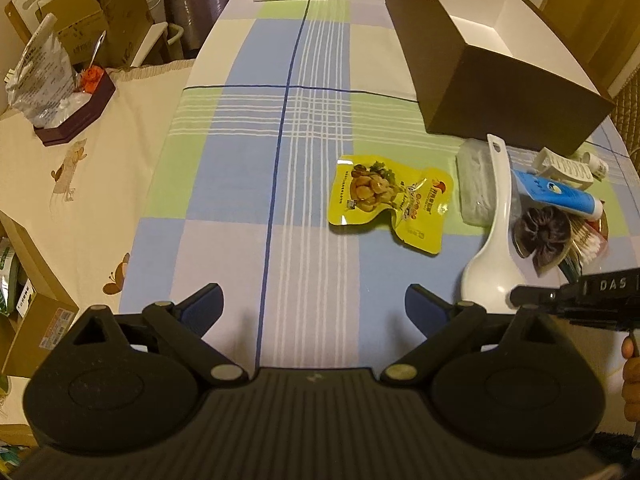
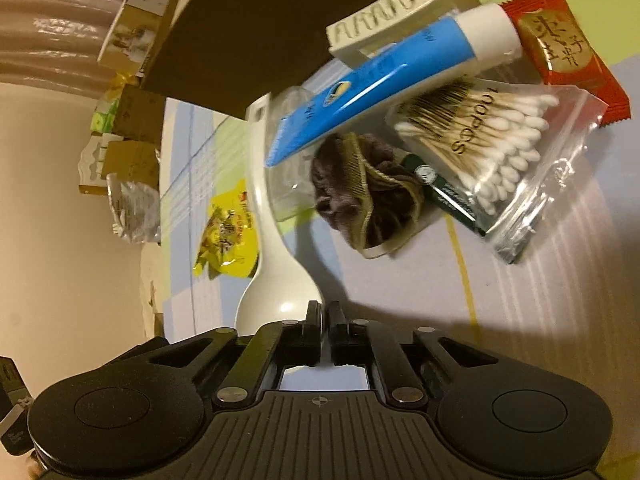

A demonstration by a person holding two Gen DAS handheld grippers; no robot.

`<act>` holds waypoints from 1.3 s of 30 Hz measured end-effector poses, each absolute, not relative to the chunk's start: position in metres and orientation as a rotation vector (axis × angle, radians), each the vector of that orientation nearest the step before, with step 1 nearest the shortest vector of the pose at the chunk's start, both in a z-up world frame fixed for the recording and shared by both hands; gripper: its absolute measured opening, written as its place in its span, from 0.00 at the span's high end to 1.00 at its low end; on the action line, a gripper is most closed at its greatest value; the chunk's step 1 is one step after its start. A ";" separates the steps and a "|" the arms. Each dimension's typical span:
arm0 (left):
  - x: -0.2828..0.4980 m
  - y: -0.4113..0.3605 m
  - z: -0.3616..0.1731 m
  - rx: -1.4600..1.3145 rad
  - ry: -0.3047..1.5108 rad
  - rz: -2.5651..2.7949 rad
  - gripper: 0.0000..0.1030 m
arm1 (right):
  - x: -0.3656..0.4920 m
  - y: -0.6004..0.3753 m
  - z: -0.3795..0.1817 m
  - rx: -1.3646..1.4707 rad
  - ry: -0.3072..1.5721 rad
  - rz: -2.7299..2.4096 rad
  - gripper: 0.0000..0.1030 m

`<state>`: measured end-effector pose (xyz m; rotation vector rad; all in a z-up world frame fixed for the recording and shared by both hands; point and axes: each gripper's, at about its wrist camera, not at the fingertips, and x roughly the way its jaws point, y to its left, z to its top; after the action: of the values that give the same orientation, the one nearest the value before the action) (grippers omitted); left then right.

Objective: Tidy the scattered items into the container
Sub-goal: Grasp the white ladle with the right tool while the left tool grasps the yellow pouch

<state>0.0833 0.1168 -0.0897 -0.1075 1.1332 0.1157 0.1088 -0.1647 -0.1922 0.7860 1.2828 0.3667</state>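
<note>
- Right tongs [image 2: 324,316] stand at the bottom middle of our right wrist view with the jaws drawn together; the bowl rim of the white spoon [image 2: 276,280] sits at their left pad, and we read it as pinched there, though the contact itself is partly hidden.
- Left tongs [image 1: 314,304] sit at the bottom of our left wrist view with the jaws spread wide and nothing between them, over bare checked cloth on the desk [image 1: 240,168].
- In that left view the spoon lies at the lower right, handle pointing to the upper part of the frame.
- Just left of the spoon we see a yellow snack pouch [image 1: 388,200] lying flat near the frame's centre.
- Right of the spoon we see a heap: a blue and white tube [image 2: 360,80], a dark scrunchie [image 2: 360,200], a clear bag of cotton swabs [image 2: 500,152], a red wrapped sweet [image 2: 560,52], and a white ridged clip [image 2: 400,4].
- A clear plastic packet [image 1: 476,184] lies under the spoon handle.
- Behind the heap, at the upper right of the left view, stands the brown container [image 1: 480,80], open at the top with a white inside; we see nothing in the part of it that shows.
- A person's fingers [image 1: 630,364] show at the right edge.
</note>
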 end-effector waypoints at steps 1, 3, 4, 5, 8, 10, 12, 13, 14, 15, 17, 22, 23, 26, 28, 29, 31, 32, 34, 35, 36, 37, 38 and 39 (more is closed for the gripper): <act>0.084 0.117 -0.090 -0.112 1.132 0.116 0.08 | 0.110 -0.166 -0.192 0.796 1.278 0.372 0.95; 0.086 0.119 -0.091 -0.127 1.128 0.115 0.09 | 0.111 -0.171 -0.189 0.816 1.273 0.382 0.95; 0.087 0.119 -0.092 -0.137 1.125 0.112 0.10 | 0.112 -0.173 -0.187 0.829 1.275 0.384 0.95; 0.089 0.120 -0.092 -0.151 1.120 0.107 0.11 | 0.111 -0.177 -0.186 0.848 1.276 0.389 0.95; 0.093 0.122 -0.092 -0.200 1.106 0.085 0.14 | 0.110 -0.189 -0.179 0.895 1.273 0.411 0.95; 0.097 0.121 -0.093 -0.227 1.102 0.075 0.16 | 0.110 -0.198 -0.174 0.935 1.275 0.426 0.95; 0.100 0.121 -0.093 -0.249 1.102 0.072 0.18 | 0.109 -0.205 -0.168 0.974 1.273 0.441 0.95; 0.101 0.122 -0.094 -0.260 1.103 0.071 0.18 | 0.108 -0.209 -0.166 0.991 1.271 0.448 0.95; 0.102 0.122 -0.094 -0.270 1.105 0.070 0.18 | 0.107 -0.212 -0.163 1.004 1.269 0.456 0.95; 0.103 0.122 -0.095 -0.281 1.106 0.067 0.18 | 0.106 -0.216 -0.160 1.015 1.267 0.464 0.95; 0.104 0.121 -0.096 -0.304 1.102 0.058 0.18 | 0.103 -0.222 -0.155 1.032 1.260 0.477 0.95; 0.112 0.115 -0.104 -0.385 1.093 0.015 0.27 | 0.097 -0.238 -0.141 1.061 1.230 0.511 0.95; 0.114 0.113 -0.107 -0.404 1.089 0.008 0.32 | 0.096 -0.240 -0.138 1.065 1.220 0.517 0.95; 0.119 0.111 -0.116 -0.462 1.081 0.002 0.40 | 0.096 -0.245 -0.129 1.077 1.189 0.530 0.95; 0.122 0.112 -0.122 -0.520 1.075 0.008 0.47 | 0.096 -0.245 -0.126 1.089 1.171 0.530 0.95; 0.123 0.113 -0.126 -0.550 1.071 0.010 0.53 | 0.095 -0.248 -0.123 1.097 1.160 0.529 0.95; 0.126 0.116 -0.132 -0.610 1.065 0.019 0.59 | 0.097 -0.252 -0.115 1.103 1.126 0.541 0.95; 0.128 0.116 -0.134 -0.626 1.064 0.025 0.59 | 0.097 -0.255 -0.111 1.108 1.108 0.548 0.95; 0.129 0.116 -0.138 -0.635 1.064 0.041 0.61 | 0.098 -0.261 -0.103 1.125 1.076 0.559 0.95; 0.130 0.116 -0.139 -0.643 1.059 0.047 0.61 | 0.100 -0.263 -0.099 1.130 1.058 0.566 0.95; 0.130 0.116 -0.140 -0.661 1.049 0.056 0.61 | 0.102 -0.266 -0.095 1.131 1.042 0.574 0.95; 0.130 0.117 -0.142 -0.683 1.038 0.066 0.61 | 0.103 -0.269 -0.091 1.131 1.030 0.579 0.95; 0.130 0.118 -0.143 -0.704 1.027 0.073 0.61 | 0.105 -0.272 -0.088 1.132 1.019 0.584 0.95; 0.130 0.119 -0.144 -0.723 1.017 0.080 0.61 | 0.107 -0.275 -0.086 1.131 1.011 0.588 0.95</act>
<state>0.1304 0.1193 -0.1439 -0.7233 1.0175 0.0798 0.1074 -0.2745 -0.0860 1.1305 1.0112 0.5882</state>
